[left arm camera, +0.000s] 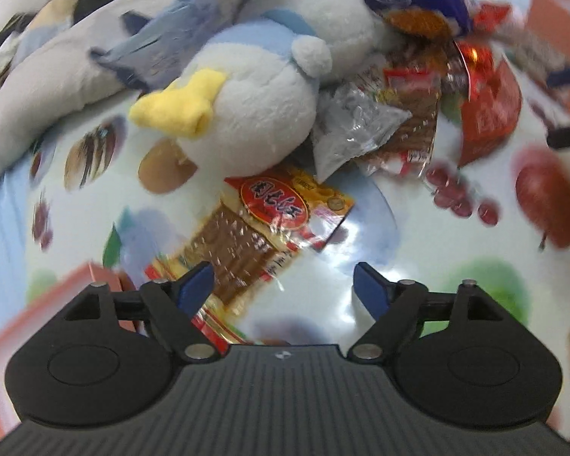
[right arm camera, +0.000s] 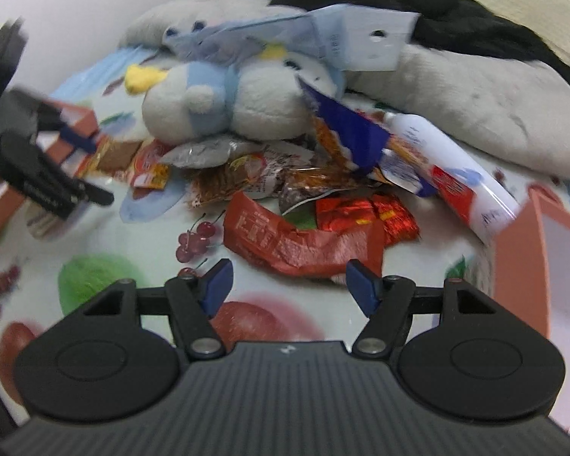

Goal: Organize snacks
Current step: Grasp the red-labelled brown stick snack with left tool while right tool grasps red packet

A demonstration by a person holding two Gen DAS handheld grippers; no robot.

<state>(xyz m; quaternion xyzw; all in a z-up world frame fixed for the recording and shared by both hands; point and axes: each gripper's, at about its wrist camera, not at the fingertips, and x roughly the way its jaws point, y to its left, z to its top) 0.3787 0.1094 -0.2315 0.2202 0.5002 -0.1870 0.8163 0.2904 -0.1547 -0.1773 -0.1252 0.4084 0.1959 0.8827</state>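
left gripper (left arm camera: 283,285): jaws spread, nothing grasped, yellow snack packet (left arm camera: 262,235) seen at centre frame | right gripper (right arm camera: 288,285): jaws spread, nothing grasped, red wrapper (right arm camera: 304,243) seen at centre frame

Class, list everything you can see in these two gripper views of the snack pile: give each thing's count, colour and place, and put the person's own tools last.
Plush bird: one, white and pale blue with a yellow beak, lying behind the snacks.
Yellow-and-red packet of brown sticks: one, on the cloth just ahead of the left gripper.
Silver packet: one, beside the plush bird.
Crumpled red packet: one, just ahead of the right gripper.
Blue packet: one, on top of the pile.
White tube: one, white with red, right of the pile.
Pink boxes: two, one at each side.
Fruit-print cloth: one, white, under everything.
Left gripper: open, empty.
Right gripper: open, empty.
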